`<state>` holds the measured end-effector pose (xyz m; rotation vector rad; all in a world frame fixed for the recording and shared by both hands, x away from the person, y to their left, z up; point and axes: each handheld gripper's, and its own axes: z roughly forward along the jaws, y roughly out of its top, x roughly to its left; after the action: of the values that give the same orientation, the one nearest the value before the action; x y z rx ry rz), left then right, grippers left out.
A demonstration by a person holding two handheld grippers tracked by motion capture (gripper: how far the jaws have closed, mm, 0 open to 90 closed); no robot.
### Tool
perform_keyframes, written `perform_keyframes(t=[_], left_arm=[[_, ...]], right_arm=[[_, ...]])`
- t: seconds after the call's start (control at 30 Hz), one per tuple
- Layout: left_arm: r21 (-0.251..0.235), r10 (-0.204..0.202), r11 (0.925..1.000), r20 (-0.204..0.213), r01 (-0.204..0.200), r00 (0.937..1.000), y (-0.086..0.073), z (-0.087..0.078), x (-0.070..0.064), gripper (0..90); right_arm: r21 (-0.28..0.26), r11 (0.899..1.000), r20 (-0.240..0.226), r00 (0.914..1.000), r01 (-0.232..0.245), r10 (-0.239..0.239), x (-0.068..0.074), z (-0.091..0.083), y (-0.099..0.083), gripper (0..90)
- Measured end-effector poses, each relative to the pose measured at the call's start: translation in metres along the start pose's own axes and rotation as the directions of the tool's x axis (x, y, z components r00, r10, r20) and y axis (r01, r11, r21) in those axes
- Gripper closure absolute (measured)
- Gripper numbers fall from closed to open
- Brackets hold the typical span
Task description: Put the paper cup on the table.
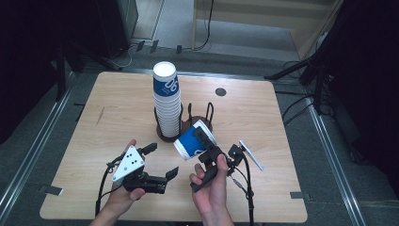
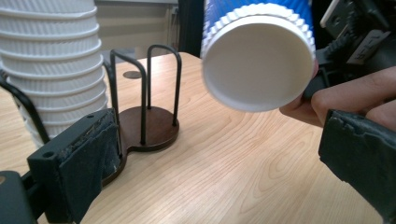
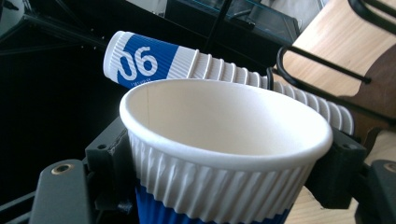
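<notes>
A tall stack of upside-down blue-and-white paper cups [image 1: 167, 101] [image 2: 51, 65] [image 3: 224, 70] stands in one slot of a dark wire cup holder [image 1: 162, 137] [image 2: 149, 128]. The holder's other slot is empty. My right gripper [image 1: 201, 141] [image 3: 224, 161] is shut on a single paper cup [image 1: 190, 141] [image 2: 259, 60] [image 3: 224, 140] near its white ribbed rim. It holds the cup tilted above the table, just in front of the holder. The cup's base faces my left gripper [image 1: 161, 160] [image 2: 215, 163], which hovers open and empty a short way to its left.
The wooden table [image 1: 117, 108] has a small grey round insert [image 1: 220, 92] at the back right. Black stands and cables [image 1: 301, 70] line the floor around the table. Grey tape marks [image 1: 51, 189] sit by the front corners.
</notes>
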<state>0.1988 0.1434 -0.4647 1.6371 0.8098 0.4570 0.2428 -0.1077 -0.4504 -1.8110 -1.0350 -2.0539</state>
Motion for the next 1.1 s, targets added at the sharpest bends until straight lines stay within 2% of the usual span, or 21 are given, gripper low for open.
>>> perform_keyframes(t=[0.03, 0.07, 0.2, 0.57, 0.9, 1.1], left_arm=[[0.000, 0.000, 1.0000, 0.000, 0.000, 1.0000, 0.000, 0.000, 0.000, 0.0], [0.003, 0.002, 1.0000, -0.007, -0.002, 1.0000, 0.000, -0.001, 0.002, 0.0], [0.009, -0.003, 0.9999, -0.019, 0.004, 0.9998, -0.002, -0.003, 0.005, 0.0], [0.033, -0.016, 0.9993, -0.059, 0.018, 0.9981, -0.011, -0.012, 0.011, 0.0], [0.054, -0.024, 0.9981, -0.110, 0.030, 0.9937, -0.023, -0.025, 0.026, 0.0], [0.050, -0.028, 0.9981, -0.158, 0.036, 0.9870, -0.030, -0.038, 0.039, 0.0]], right_arm=[[0.000, 1.000, 0.000, 1.0000, 0.000, 0.000, 0.000, 0.000, 0.000, 22.6], [-0.008, 1.000, 0.008, 0.9997, 0.023, -0.023, 0.000, -0.001, 0.001, 22.5], [-0.006, 0.998, 0.017, 0.9979, 0.063, -0.063, 0.000, -0.002, 0.002, 22.5], [-0.003, 0.984, 0.034, 0.9830, 0.181, -0.180, 0.001, -0.005, 0.008, 22.3], [-0.007, 0.959, 0.067, 0.9573, 0.282, -0.281, 0.002, -0.009, 0.015, 22.2], [-0.003, 0.944, 0.098, 0.9395, 0.330, -0.328, 0.001, -0.010, 0.018, 22.1]])
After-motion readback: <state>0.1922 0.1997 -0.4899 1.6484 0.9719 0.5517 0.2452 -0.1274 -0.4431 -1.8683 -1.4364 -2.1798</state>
